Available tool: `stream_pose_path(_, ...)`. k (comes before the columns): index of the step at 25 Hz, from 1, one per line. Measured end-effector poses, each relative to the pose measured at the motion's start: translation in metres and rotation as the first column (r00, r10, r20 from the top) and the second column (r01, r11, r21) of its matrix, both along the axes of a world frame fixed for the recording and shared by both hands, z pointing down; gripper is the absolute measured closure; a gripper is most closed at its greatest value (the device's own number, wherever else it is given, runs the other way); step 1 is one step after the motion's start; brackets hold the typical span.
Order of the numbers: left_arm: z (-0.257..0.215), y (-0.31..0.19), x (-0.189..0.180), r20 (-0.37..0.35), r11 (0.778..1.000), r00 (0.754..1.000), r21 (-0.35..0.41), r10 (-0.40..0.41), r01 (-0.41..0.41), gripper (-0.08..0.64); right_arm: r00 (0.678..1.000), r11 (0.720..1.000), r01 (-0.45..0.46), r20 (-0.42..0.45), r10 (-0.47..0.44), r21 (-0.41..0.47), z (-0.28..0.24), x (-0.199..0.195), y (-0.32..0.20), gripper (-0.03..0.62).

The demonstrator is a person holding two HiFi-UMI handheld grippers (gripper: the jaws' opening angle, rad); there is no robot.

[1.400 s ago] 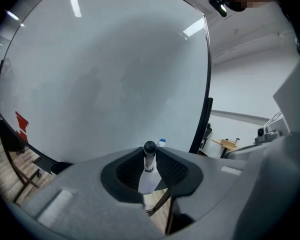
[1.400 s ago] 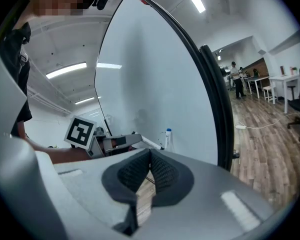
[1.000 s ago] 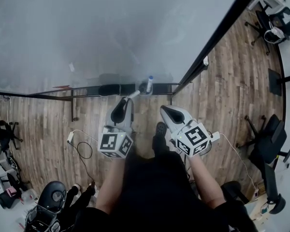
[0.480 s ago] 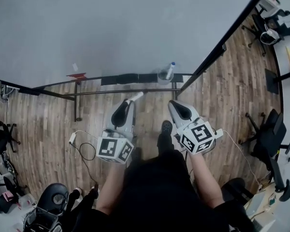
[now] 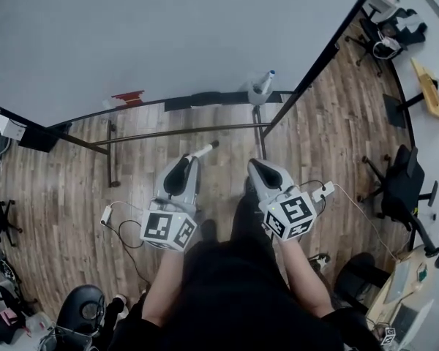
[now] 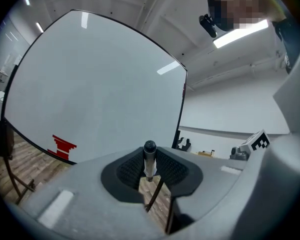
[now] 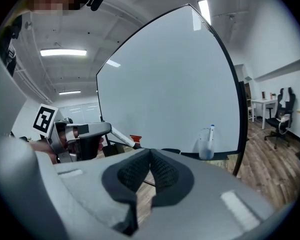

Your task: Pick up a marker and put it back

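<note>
While gripping marker (image 6: 149,160), left tool (image 6: 150,175) level | right tool (image 7: 149,165) alongside, jaws together

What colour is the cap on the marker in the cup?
Blue cap, clearest in the right gripper view.

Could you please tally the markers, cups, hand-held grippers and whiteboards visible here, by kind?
Markers: 2, the held marker and the cup marker
Cups: 1, the clear cup
Hand-held grippers: 2, the left hand-held gripper and the right hand-held gripper
Whiteboards: 1, the whiteboard
Total: 6
</note>
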State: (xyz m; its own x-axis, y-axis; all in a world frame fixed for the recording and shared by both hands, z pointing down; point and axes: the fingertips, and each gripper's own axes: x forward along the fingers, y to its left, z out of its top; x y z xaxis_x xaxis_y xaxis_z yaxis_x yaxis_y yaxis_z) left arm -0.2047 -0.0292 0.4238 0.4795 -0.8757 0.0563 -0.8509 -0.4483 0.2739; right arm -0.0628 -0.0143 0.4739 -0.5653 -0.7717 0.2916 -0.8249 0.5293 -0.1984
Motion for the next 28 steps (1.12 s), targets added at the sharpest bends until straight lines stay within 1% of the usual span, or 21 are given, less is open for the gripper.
stream_pose_path(4,0.01,0.028,-0.017,0.035,0.998,0.998,-0.019,0.059,-0.058,0.482,0.998,0.998,-0.056,0.018,0.057,-0.028,0.01,-0.019,0.042,0.589)
stream_pose_path(8,0.012,0.045,-0.02,0.038,0.993,0.993,-0.035,0.113,-0.112,0.482,0.994,0.994,-0.105,0.026,0.106,-0.022,0.007,-0.027,0.07,0.589)
stream_pose_path(12,0.007,0.057,-0.007,0.038,0.985,0.984,-0.029,0.173,-0.172,0.482,0.987,0.988,-0.156,0.03,0.156,-0.008,0.0,-0.017,0.089,0.589)
stream_pose_path(16,-0.005,0.061,0.008,0.039,0.975,0.974,-0.004,0.223,-0.223,0.482,0.981,0.981,-0.191,0.028,0.19,0.031,-0.019,-0.004,0.099,0.589)
stream_pose_path(20,-0.007,0.073,0.022,0.051,0.963,0.961,-0.004,0.27,-0.271,0.482,0.969,0.968,-0.247,0.014,0.247,0.038,-0.024,0.018,0.113,0.589)
stream_pose_path(23,-0.001,0.075,0.026,0.051,0.96,0.959,-0.01,0.278,-0.278,0.482,0.958,0.957,-0.288,0.009,0.287,0.028,-0.019,0.031,0.12,0.589)
stream_pose_path(25,0.004,0.077,0.028,0.046,0.959,0.958,-0.023,0.283,-0.282,0.482,0.956,0.956,-0.293,0.005,0.293,0.02,-0.016,0.031,0.125,0.589)
stream_pose_path(28,0.006,0.084,0.033,0.062,0.954,0.952,-0.028,0.3,-0.299,0.482,0.957,0.957,-0.291,-0.002,0.291,0.018,-0.016,0.03,0.13,0.589)
